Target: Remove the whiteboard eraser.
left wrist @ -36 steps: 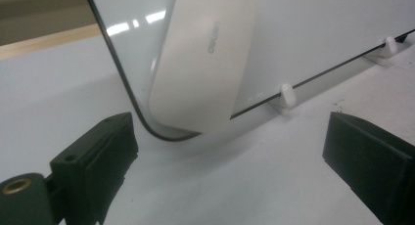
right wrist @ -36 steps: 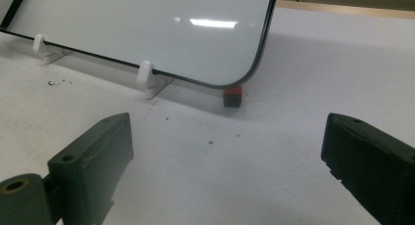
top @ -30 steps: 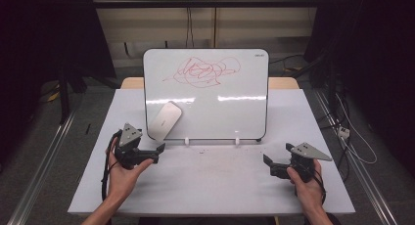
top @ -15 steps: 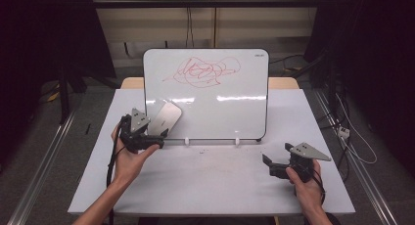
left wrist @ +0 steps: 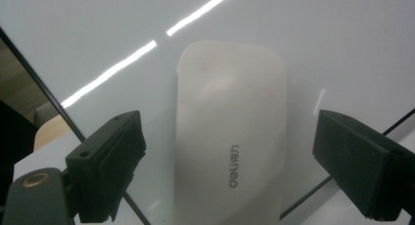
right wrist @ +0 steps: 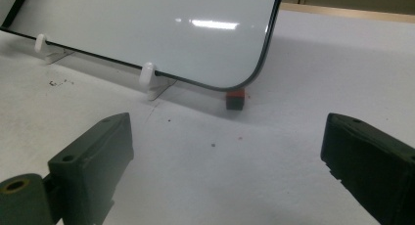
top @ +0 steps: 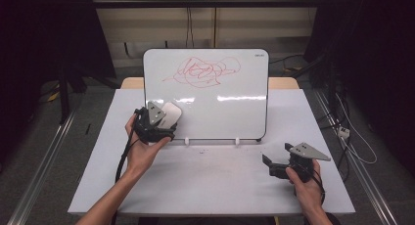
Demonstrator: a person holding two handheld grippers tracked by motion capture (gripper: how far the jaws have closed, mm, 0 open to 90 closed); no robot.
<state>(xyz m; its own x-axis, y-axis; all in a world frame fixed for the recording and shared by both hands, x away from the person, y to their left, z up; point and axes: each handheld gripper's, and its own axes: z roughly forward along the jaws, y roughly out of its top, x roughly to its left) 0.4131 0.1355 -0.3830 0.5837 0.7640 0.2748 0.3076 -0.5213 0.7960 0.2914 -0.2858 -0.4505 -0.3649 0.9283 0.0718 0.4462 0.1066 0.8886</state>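
A whiteboard (top: 210, 95) stands propped on the table, with a red scribble (top: 201, 72) near its top. A white oval eraser (top: 172, 114) clings to the board's lower left; up close the eraser (left wrist: 230, 132) bears a "deli" mark. My left gripper (top: 164, 124) is open right at the eraser, a jaw on either side and not touching it. In its own view the left gripper (left wrist: 230, 181) straddles the eraser. My right gripper (top: 268, 165) rests open near the table's front right. The right gripper (right wrist: 230, 171) holds nothing and faces the board's lower corner (right wrist: 244, 78).
Two white clip feet (right wrist: 149, 76) hold the board's bottom edge. A small red and black block (right wrist: 235, 99) sits under the board's corner. The white table (top: 220, 186) ends close behind the board; dark floor, rails and cables lie around it.
My left gripper has moved forward and up from the table's front left to the eraser on the board. The right gripper has stayed put.
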